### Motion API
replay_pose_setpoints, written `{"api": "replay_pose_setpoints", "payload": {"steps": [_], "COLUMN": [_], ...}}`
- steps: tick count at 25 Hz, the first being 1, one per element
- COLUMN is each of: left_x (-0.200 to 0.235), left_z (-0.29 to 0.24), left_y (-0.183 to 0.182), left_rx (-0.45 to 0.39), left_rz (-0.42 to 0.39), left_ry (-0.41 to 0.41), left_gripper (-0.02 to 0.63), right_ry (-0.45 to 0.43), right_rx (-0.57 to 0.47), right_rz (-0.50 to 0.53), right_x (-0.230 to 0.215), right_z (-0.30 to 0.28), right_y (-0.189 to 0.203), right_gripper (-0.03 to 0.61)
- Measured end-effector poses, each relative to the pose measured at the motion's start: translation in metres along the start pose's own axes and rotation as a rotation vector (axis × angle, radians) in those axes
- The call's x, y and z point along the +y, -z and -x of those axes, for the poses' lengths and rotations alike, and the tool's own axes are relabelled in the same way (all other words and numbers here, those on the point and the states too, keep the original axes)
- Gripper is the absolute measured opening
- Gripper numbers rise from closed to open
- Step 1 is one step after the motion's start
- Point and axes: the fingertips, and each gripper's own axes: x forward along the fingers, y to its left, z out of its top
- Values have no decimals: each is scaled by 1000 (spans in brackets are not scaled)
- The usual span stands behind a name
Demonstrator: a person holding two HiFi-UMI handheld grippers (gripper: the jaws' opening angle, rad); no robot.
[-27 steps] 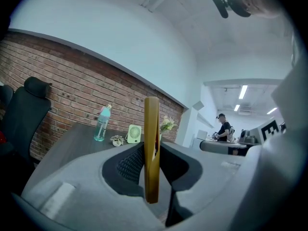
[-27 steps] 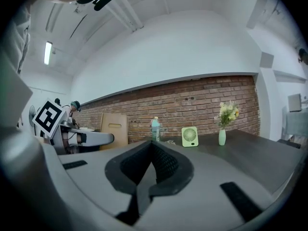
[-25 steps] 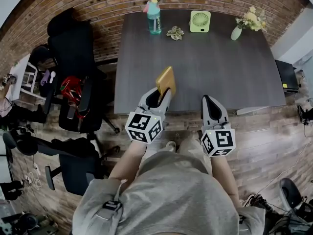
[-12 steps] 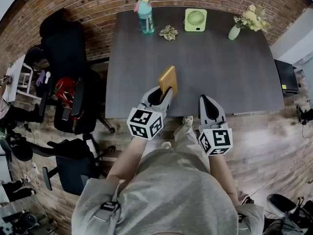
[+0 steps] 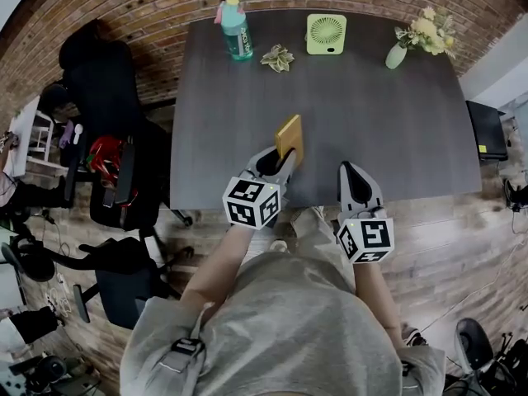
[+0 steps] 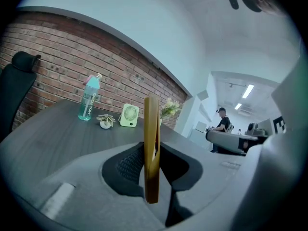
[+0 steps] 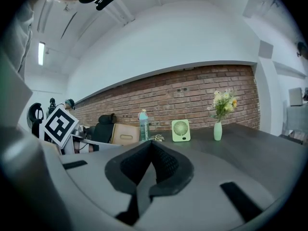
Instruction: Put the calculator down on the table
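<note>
The calculator (image 5: 289, 136) is a flat tan slab, held upright on its edge above the near edge of the dark table (image 5: 371, 114). My left gripper (image 5: 283, 160) is shut on its lower part. In the left gripper view the calculator (image 6: 151, 143) stands edge-on between the two dark pads. The right gripper view catches its broad face (image 7: 124, 133) off to the left. My right gripper (image 5: 353, 173) hovers at the table's near edge, to the right of the left one. Its pads (image 7: 161, 165) meet with nothing between them.
Along the table's far edge stand a teal bottle (image 5: 234, 30), a small plant (image 5: 277, 57), a green fan (image 5: 327, 34) and a vase of flowers (image 5: 417, 35). Black office chairs (image 5: 115, 89) crowd the left side. A person (image 6: 222, 121) stands far off.
Both grippers have moved forward toward the table. The calculator has travelled with the left one and now hangs farther in over the table's near edge. Neither grip has altered.
</note>
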Motion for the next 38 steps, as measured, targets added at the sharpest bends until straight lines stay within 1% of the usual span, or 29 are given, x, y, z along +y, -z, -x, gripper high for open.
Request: {"api": "replay_pose_setpoints", "payload": {"steps": [6,14,19,29,38], "left_x": [3,17,22,26,29], "left_z": [-23,-45,-54,-66,-75], "left_y": [16,44,54,63,61], "left_rx": [54,136,171,201,210], "left_rz": [4,45,49,43,61], "left_ry": [6,-9,-13,-16,5], "left_gripper": [86,86,86,86,87], "right_ry": [1,-11,-15,-11,-10], "right_rx": [18,43,49,58,68], "right_rz": [-14,-20,-25,-42,-53], "right_x": [-12,-19,-22,-28,-28], "right_z": [-10,-24,-30,-37,-40], "right_y": [7,17,19,24,28], "right_gripper": [3,3,3,3,3]}}
